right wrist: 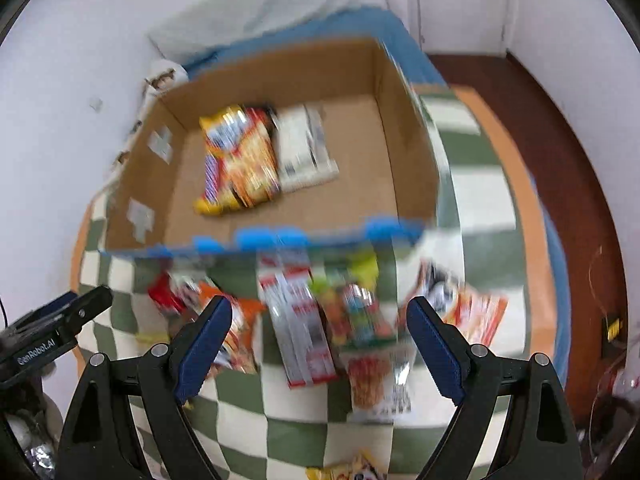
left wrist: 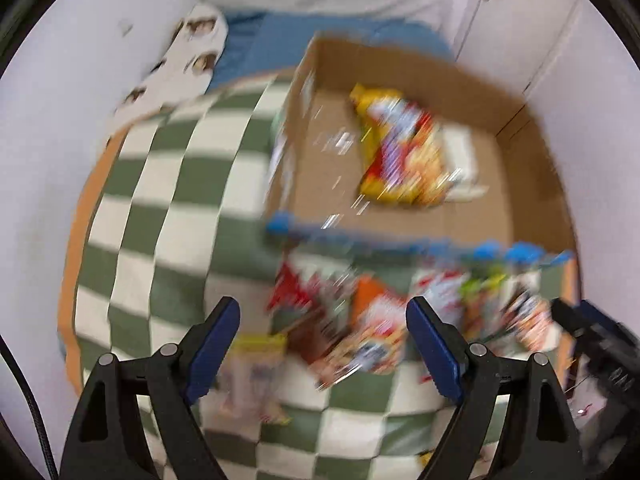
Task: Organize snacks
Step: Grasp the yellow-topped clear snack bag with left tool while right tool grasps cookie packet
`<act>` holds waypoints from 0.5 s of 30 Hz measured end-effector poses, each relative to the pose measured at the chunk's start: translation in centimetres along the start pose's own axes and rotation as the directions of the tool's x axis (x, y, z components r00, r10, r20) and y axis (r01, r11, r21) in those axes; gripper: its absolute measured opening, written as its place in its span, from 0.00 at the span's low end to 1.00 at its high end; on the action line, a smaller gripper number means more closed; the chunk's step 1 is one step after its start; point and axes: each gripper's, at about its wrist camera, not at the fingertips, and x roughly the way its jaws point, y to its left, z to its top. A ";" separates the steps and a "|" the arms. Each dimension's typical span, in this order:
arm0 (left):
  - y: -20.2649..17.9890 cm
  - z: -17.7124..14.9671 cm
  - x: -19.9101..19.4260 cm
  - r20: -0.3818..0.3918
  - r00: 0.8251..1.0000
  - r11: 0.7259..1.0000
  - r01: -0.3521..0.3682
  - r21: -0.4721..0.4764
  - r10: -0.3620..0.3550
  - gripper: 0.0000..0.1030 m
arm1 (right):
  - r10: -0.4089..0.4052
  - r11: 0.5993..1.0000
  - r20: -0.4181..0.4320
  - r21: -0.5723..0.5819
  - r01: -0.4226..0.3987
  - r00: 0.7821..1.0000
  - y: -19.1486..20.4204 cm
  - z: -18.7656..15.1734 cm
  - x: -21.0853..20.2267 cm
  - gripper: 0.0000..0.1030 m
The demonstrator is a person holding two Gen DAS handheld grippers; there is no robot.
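"GenRobot.AI" on left gripper (right wrist: 92,300), snack labels unreadable

right tool (right wrist: 320,344): jaws wide apart, nothing between them, above loose snack packets (right wrist: 304,320) | cardboard box (right wrist: 404,152): open, on green-and-white checked cloth (right wrist: 472,184), holds yellow packet (right wrist: 240,156) touching white packet (right wrist: 306,148) | left tool (right wrist: 80,312): at left edge | picture blurred

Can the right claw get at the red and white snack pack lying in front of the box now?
Probably yes: the right claw is open and empty above the red and white pack, which lies on top of the pile, uncovered.
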 end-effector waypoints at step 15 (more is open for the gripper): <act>7.4 -8.8 11.5 -0.314 0.949 0.994 -0.069 -0.090 0.038 0.83 | -0.129 0.985 -0.262 0.080 0.155 0.956 -5.8 -7.6 10.3 0.89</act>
